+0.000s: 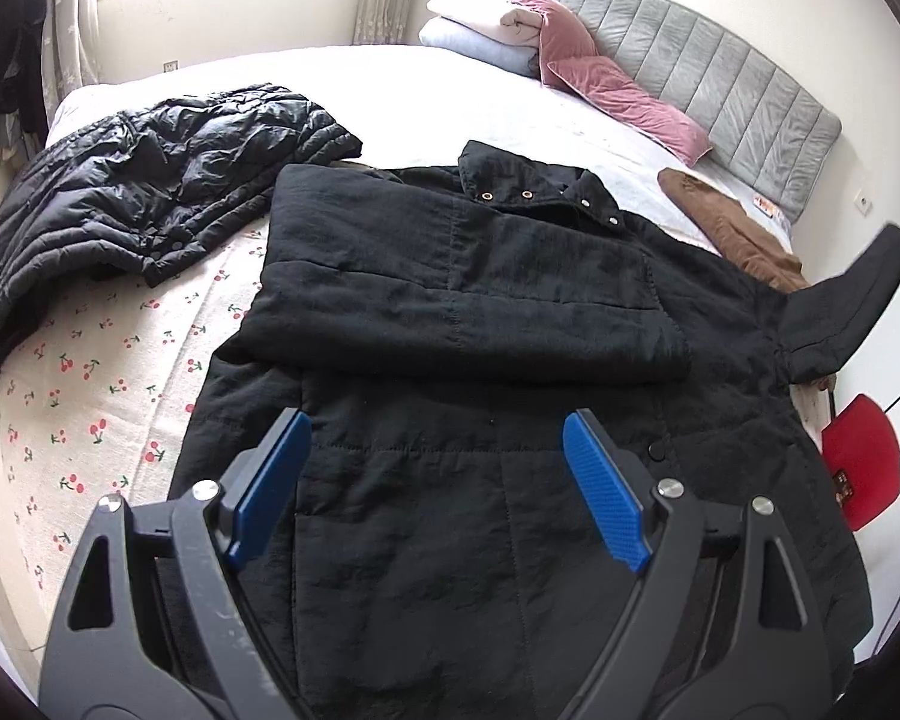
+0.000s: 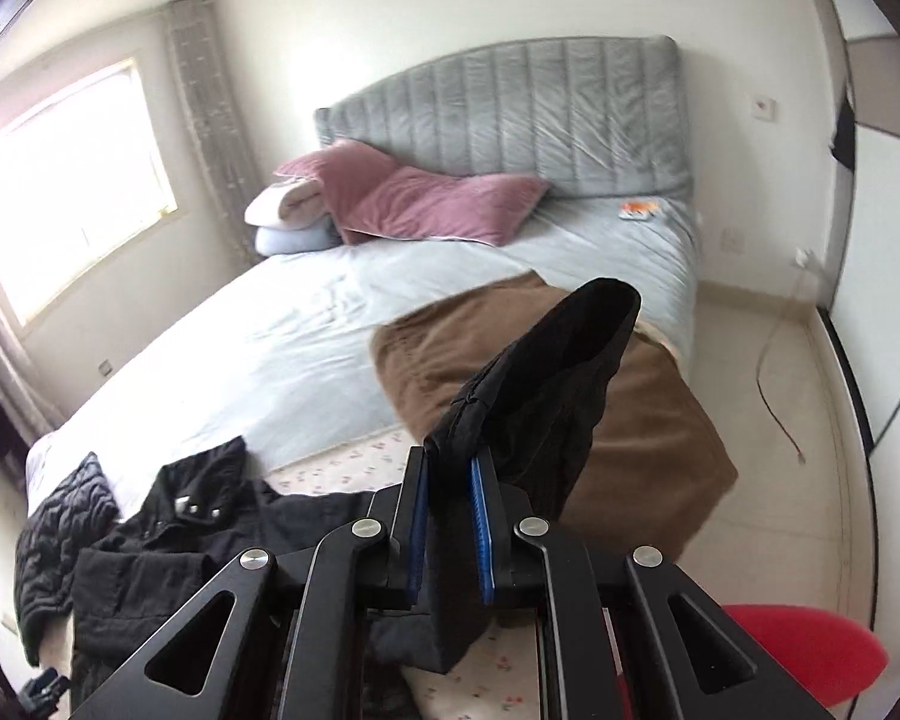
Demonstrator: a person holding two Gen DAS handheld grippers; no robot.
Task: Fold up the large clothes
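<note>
A large black padded coat [image 1: 486,372] lies spread on the bed, collar with metal snaps toward the headboard. Its left sleeve is folded across the chest. My left gripper [image 1: 435,438] is open and empty, hovering over the coat's lower body. My right gripper [image 2: 450,468] is shut on the coat's right sleeve [image 2: 546,372] and holds the cuff up in the air above the bed. In the left wrist view this raised sleeve [image 1: 840,306] shows at the right edge. The coat's collar [image 2: 192,498] appears low left in the right wrist view.
A black quilted jacket [image 1: 132,198] lies bunched left of the coat. A brown garment [image 2: 546,396] lies to its right. Pink pillows [image 1: 606,90] and folded bedding [image 1: 480,30] sit by the grey headboard [image 1: 714,78]. A red stool [image 1: 861,462] stands beside the bed.
</note>
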